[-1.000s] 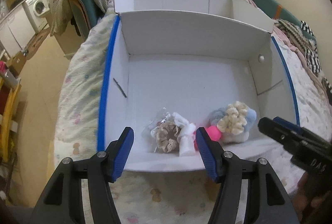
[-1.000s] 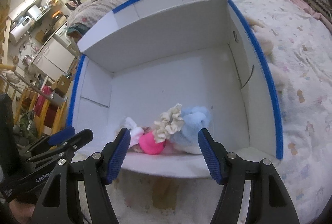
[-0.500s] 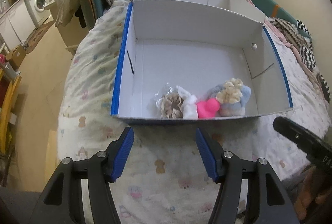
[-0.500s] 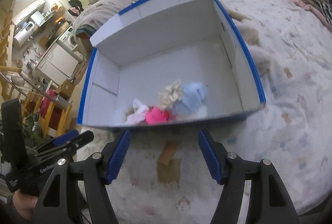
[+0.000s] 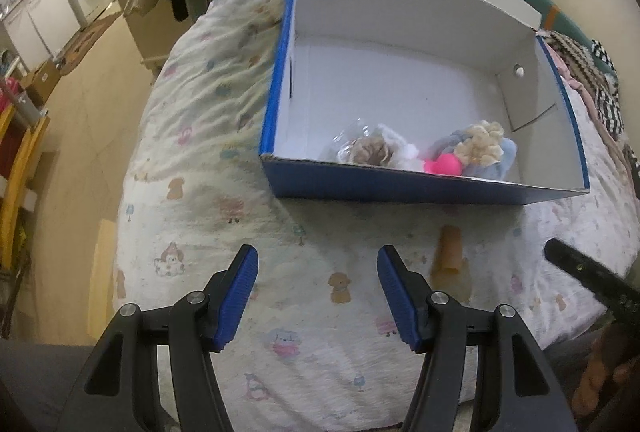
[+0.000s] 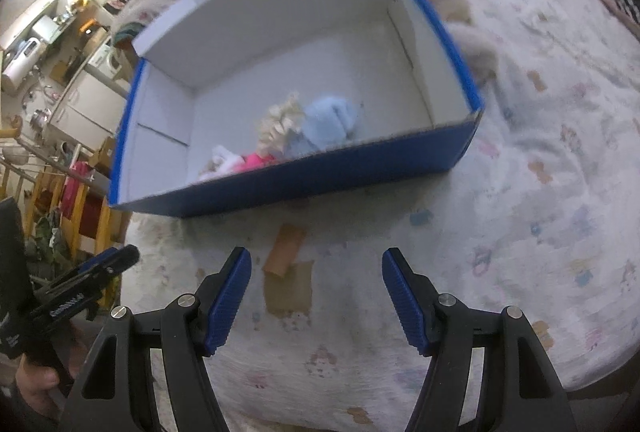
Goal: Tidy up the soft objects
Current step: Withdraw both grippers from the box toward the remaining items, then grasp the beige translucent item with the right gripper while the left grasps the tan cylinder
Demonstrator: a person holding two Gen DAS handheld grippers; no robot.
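Both grippers had drawn back from the blue box [image 5: 400,188] since the earlier frames, over the bed [image 5: 208,152] toward its near edge. Left gripper [image 5: 318,292]: fingers spread, empty. Right gripper [image 6: 316,296]: fingers spread, empty. Contents, bunched against the box's near wall: beige scrunchie in clear wrap [image 5: 370,152], white item [image 5: 404,156], pink ball [image 5: 446,165], cream scrunchie [image 5: 480,146], pale blue plush [image 6: 330,120]. All judged light and compressible; best pinched mid-body, the crinkly wrap likely slippery.
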